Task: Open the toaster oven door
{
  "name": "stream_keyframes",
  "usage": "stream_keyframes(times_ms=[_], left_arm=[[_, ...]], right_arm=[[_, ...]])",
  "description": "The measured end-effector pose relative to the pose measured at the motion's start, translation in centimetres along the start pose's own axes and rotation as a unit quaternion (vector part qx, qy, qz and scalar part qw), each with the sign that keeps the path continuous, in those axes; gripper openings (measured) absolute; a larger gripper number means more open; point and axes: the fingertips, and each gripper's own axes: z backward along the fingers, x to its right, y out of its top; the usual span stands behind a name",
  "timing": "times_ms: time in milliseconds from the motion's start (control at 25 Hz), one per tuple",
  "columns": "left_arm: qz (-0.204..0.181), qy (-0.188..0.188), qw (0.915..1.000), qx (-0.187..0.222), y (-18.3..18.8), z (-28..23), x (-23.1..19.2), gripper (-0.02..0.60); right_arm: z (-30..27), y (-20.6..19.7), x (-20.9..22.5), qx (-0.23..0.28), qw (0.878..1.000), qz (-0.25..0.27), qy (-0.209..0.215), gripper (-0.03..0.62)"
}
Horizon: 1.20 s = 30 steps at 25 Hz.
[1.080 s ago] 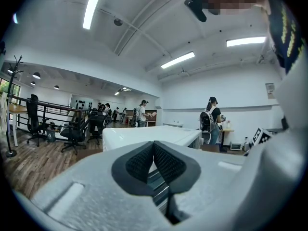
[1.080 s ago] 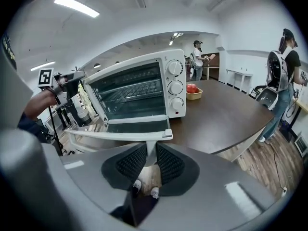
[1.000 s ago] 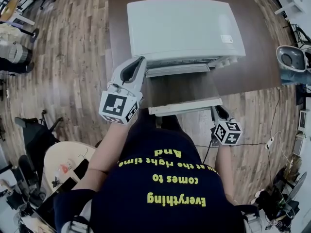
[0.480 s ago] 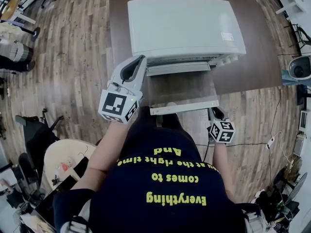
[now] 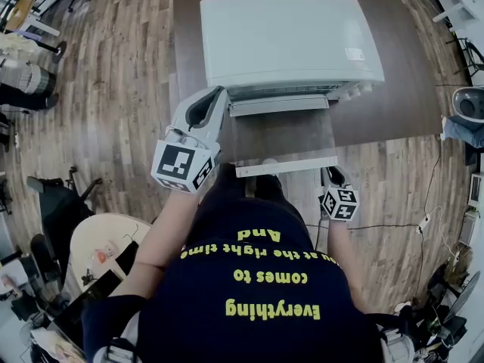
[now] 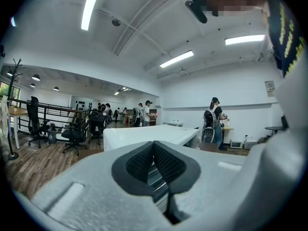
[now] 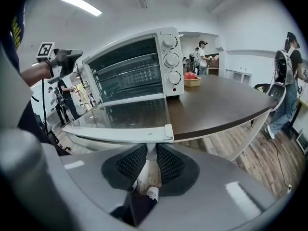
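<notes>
Clamps right claw on the handle of the open, level toaster oven door; holds left claw closed and empty beside it

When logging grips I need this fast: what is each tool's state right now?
Left tool: closed, holding nothing.
Right tool: closed on the white bar handle of the glass toaster oven door.

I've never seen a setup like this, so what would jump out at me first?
A white boxy toaster oven sits on the dark brown table, its glass door swung down flat. The right gripper pinches the door's white handle near its right end, while the shut left gripper hangs beside the oven's front left corner.
</notes>
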Motion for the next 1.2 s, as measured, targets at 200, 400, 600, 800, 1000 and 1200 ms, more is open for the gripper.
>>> stream_keyframes(times_ms=[200,400,600,800,1000,1200], left_arm=[[0.001,0.003,1.0,-0.002,0.0,0.3,0.2,0.0],[0.0,0.006,1.0,-0.002,0.0,0.3,0.3,0.001],[0.001,0.011,0.9999,-0.004,-0.3,0.0,0.3,0.0],[-0.002,0.012,0.9999,-0.003,0.0,0.1,0.2,0.0],[-0.004,0.015,0.9999,-0.003,0.0,-0.2,-0.3,0.0],[-0.004,0.019,0.9998,-0.004,0.0,-0.3,-0.7,0.0]], right_arm=[[-1.1,-1.5,0.1,-0.015,1.0,0.017,-0.01,0.081],[-2.0,-2.5,0.4,-0.032,0.999,0.016,-0.01,0.081],[-2.9,-3.3,0.8,-0.049,0.999,0.02,-0.008,0.081],[-3.2,-3.9,0.6,-0.062,0.998,0.024,-0.008,0.081],[-3.9,-4.4,0.9,-0.083,0.996,0.029,-0.011,0.08],[-4.4,-4.9,1.1,-0.094,0.995,0.032,-0.013,0.078]])
